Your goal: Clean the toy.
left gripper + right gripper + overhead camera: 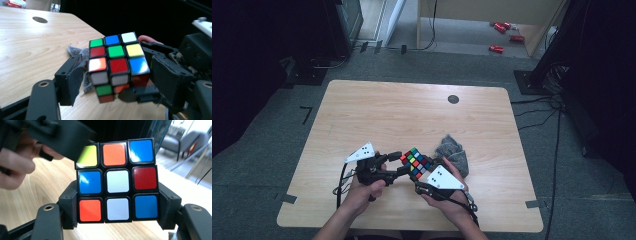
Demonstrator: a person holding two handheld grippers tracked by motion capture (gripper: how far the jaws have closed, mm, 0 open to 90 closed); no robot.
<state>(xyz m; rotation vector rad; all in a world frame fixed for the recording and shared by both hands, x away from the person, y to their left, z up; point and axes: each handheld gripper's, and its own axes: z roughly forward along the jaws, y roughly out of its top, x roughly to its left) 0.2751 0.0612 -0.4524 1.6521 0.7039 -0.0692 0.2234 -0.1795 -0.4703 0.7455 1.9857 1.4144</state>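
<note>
Viewed along two black jaws of the left gripper, rising from the bottom edge. Cube seen between them, raised above the wooden table, tilted, scrambled. Top face read as green, blue, white; red, green, yellow; orange-red, red, blue. Left pad stood just beside the cube's lower left corner; contact could not be judged. Right pad stood slightly apart from the cube's right side. Right gripper noted behind and below, one jaw under the cube, a fingertip visible above. Grey cloth lay on the table behind the cube. Dark round hole noted far back on the tabletop.
</note>
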